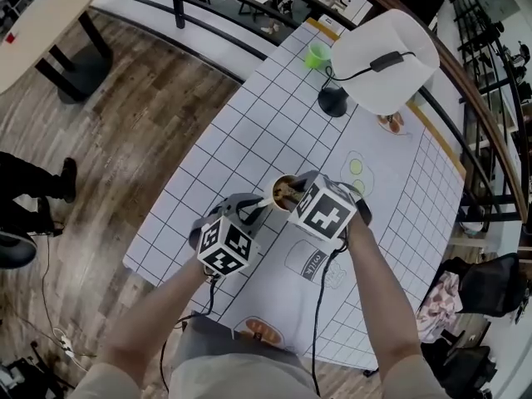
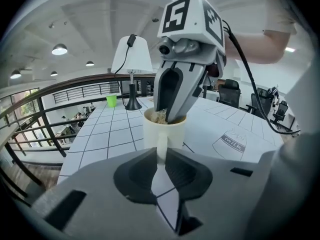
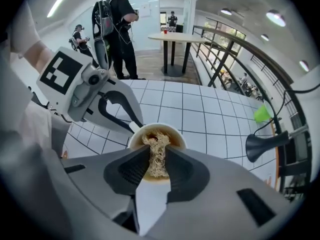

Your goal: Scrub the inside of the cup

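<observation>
Left of the white-shaded lamp [image 1: 366, 73], wood-plank floor [image 1: 141, 140]. Far left of the lamp, round pale table [image 1: 41, 11] on a dark pedestal. Just behind the lamp, curved dark railing [image 2: 75, 80]. High above, round ceiling lights [image 2: 59, 49], lit.

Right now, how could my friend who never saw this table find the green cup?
Look at the long table with the white squared cloth, and go to its far end, where a lamp with a white shade stands. The green cup sits close to the lamp's black foot. It is the only bright green thing there; the other cup is cream.
</observation>
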